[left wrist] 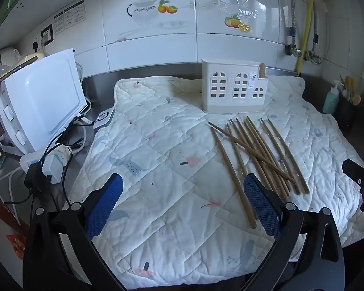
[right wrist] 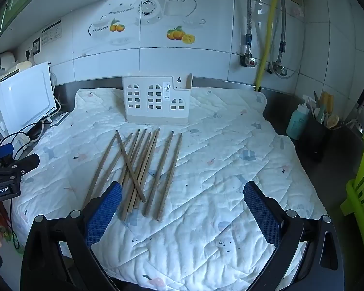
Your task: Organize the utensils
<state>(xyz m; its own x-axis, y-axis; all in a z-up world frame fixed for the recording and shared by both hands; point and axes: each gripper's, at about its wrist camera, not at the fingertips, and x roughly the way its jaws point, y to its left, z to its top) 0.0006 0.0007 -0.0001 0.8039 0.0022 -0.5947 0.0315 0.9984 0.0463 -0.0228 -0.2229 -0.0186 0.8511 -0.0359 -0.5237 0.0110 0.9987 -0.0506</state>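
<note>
Wooden chopsticks (right wrist: 138, 167) overlap, near ends hidden behind one blue pad of each empty, wide-open gripper: left (left wrist: 183, 206), right (right wrist: 182, 214).

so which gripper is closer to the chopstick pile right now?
About even, the right slightly nearer. The right gripper hangs open with the chopsticks reaching between its fingers. The left gripper is open too, the pile off by its right finger.
</note>
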